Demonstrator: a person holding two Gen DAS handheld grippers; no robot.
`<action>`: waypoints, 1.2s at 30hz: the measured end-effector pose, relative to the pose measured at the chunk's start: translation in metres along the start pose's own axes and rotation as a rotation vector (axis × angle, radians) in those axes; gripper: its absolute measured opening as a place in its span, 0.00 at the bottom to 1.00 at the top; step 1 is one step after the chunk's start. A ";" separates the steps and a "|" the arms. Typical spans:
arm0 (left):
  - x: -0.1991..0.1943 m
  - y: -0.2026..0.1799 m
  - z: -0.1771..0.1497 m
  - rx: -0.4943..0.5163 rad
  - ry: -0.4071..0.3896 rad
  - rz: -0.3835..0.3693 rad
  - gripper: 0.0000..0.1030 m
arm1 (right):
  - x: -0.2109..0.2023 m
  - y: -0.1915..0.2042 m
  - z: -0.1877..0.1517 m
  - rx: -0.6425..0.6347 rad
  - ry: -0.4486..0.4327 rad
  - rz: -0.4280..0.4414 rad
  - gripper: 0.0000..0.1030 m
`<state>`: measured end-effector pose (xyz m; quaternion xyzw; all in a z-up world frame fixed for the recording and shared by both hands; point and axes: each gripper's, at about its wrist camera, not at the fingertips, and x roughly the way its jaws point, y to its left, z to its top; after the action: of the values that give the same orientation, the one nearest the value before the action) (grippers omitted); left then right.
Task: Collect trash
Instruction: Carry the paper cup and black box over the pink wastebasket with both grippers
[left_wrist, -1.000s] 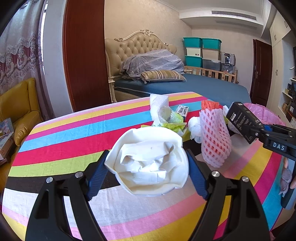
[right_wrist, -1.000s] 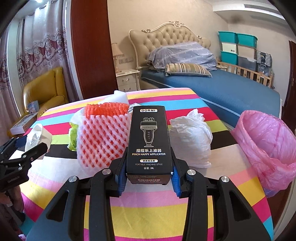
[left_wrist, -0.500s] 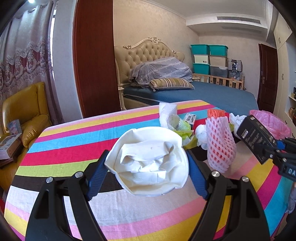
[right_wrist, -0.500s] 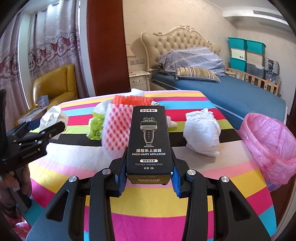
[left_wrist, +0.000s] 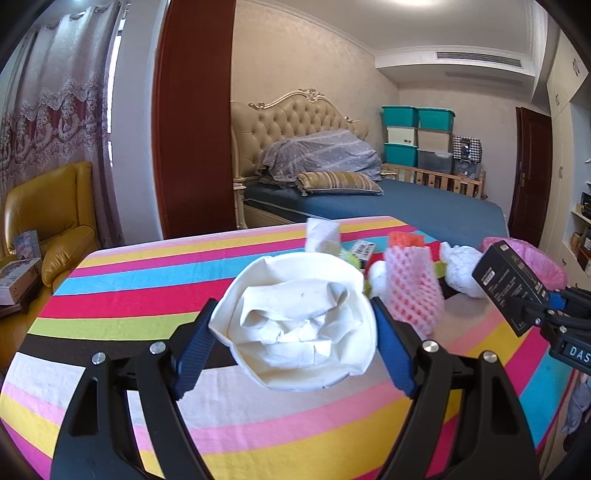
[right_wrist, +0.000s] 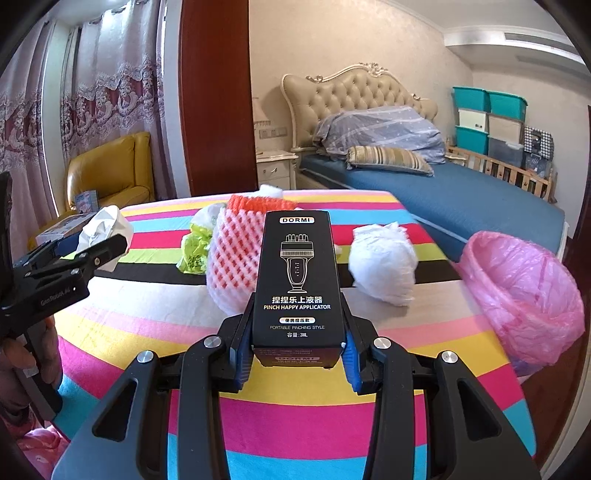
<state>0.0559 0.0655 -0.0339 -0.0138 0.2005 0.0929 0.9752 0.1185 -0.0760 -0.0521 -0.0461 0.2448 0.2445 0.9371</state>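
The left gripper clamps a crumpled white paper cup and the right gripper clamps a black carton, both above the striped tablecloth. Neither is binned yet; the pink-lined bin waits at the table's right edge. Foam netting, a white bag and a green wrapper remain farther back, with a bed beyond.

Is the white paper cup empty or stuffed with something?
Stuffed. The white paper cup, held sideways in the left gripper, shows crumpled white paper filling its mouth.

Home bedroom: tufted-headboard bed, yellow armchair, lace curtains.
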 end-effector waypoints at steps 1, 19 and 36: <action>0.000 -0.002 0.001 0.000 0.000 -0.010 0.75 | -0.002 -0.002 0.001 0.003 -0.005 -0.003 0.37; 0.001 -0.082 0.003 0.137 0.022 -0.201 0.75 | -0.032 -0.074 -0.016 0.109 -0.033 -0.117 0.37; 0.049 -0.199 0.039 0.226 0.092 -0.492 0.75 | -0.068 -0.177 -0.010 0.195 -0.100 -0.333 0.37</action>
<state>0.1522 -0.1193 -0.0194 0.0427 0.2443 -0.1706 0.9536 0.1480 -0.2629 -0.0338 0.0175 0.2097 0.0633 0.9756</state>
